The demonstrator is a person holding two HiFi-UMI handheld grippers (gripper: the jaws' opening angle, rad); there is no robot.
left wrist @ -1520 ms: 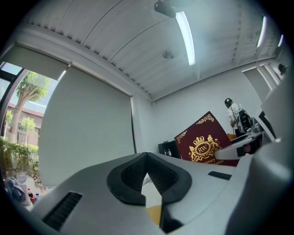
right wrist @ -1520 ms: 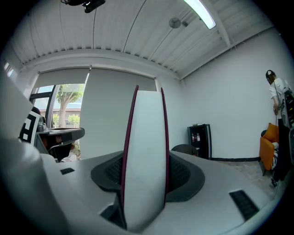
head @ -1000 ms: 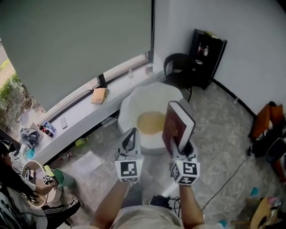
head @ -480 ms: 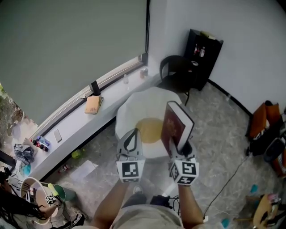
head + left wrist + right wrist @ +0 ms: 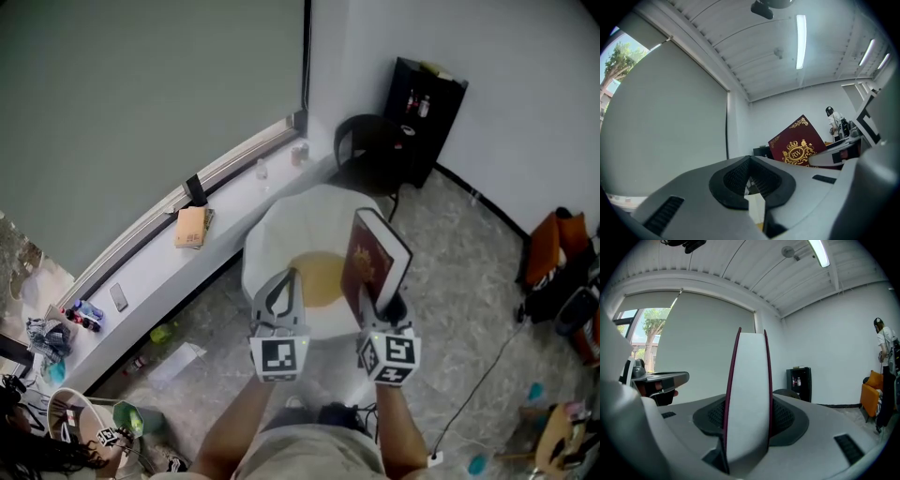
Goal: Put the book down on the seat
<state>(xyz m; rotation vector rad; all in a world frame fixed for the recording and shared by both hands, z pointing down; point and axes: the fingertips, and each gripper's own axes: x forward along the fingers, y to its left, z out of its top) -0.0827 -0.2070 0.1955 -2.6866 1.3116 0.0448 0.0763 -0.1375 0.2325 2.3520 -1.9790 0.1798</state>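
While right gripper (image 5: 386,314) holds book (image 5: 796,145), cvr reads "RW".

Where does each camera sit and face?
Head view: on the head, steeply down at the seat; forearms, left gripper, right gripper show.
Left gripper view: rides the left gripper, along its shut jaws toward the blind.
Right gripper view: rides the right gripper, jaws clamped on the book.
Shared: all show the book.

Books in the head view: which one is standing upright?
The dark red book, clamped on edge in the right tool. The tan book lies flat on the window ledge.
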